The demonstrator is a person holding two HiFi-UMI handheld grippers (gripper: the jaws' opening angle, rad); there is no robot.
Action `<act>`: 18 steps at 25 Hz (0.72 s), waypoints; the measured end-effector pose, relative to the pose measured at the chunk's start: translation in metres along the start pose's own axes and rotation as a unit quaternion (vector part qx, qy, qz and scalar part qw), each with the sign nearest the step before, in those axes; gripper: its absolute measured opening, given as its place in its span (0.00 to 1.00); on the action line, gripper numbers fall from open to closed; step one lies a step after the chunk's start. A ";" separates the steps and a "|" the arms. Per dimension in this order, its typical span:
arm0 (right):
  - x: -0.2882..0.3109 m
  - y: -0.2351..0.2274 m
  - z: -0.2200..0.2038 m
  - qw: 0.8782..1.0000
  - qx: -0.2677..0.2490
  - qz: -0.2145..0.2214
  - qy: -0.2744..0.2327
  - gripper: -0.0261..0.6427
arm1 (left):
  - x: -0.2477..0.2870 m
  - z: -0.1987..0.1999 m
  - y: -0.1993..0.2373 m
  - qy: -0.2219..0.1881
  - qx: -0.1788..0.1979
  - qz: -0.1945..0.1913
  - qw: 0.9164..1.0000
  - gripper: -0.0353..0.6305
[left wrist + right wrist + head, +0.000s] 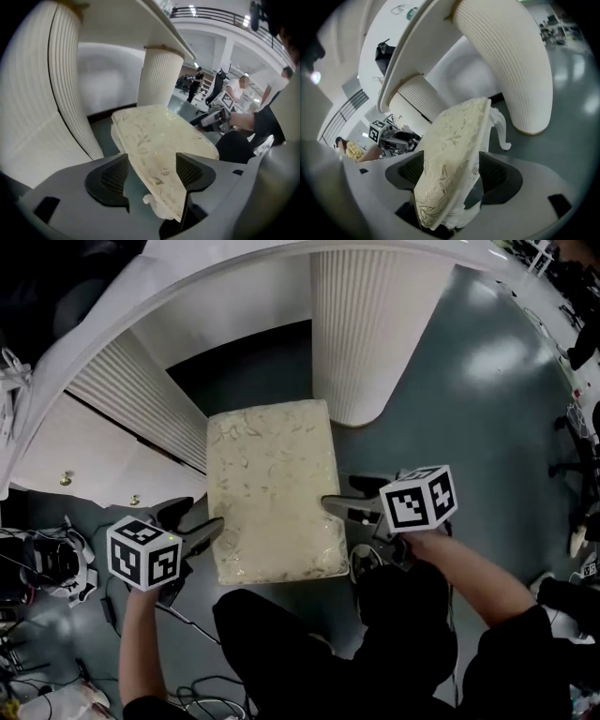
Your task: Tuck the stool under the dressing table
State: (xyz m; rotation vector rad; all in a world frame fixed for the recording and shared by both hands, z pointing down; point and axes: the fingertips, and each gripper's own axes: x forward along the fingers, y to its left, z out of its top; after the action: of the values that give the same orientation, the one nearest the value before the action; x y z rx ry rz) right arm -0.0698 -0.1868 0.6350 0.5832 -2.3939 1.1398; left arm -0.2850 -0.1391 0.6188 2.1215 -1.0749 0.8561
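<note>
The stool (272, 488) has a cream, gold-patterned cushion and stands on the grey-green floor with its far end in the opening of the white dressing table (375, 324). My left gripper (206, 521) is at the seat's near left edge and my right gripper (339, 495) at its right edge. In the left gripper view the seat (154, 136) passes between the jaws of the left gripper (151, 176), with floor showing beside one pad. In the right gripper view the seat (454, 136) lies between the spread jaws of the right gripper (451, 173). A white carved stool leg (502, 129) hangs below the seat.
Fluted white table legs (159, 77) (506, 61) flank the opening. A drawer front with gold knobs (66, 479) is at the left. Cables and gear (56, 563) lie on the floor at the near left. People (194, 84) stand far off in the hall.
</note>
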 end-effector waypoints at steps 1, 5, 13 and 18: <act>0.004 -0.003 -0.005 1.000 0.025 0.006 0.010 0.51 | 0.005 -0.010 -0.002 0.021 -0.017 -0.030 0.999 0.55; 0.025 -0.009 -0.034 0.993 0.090 0.029 0.065 0.58 | 0.029 -0.041 -0.013 0.082 -0.067 -0.119 0.987 0.61; 0.044 -0.006 -0.047 0.975 0.163 0.123 0.084 0.61 | 0.045 -0.053 -0.016 0.075 -0.183 -0.247 0.949 0.68; 0.045 -0.004 -0.044 0.979 0.152 0.107 0.082 0.61 | 0.049 -0.050 -0.021 0.047 -0.202 -0.262 0.942 0.68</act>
State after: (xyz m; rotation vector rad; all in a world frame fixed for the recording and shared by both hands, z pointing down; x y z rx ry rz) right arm -0.0962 -0.1626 0.6865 0.3126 -2.1958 1.5984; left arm -0.2583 -0.1136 0.6823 1.8550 -0.5289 0.4275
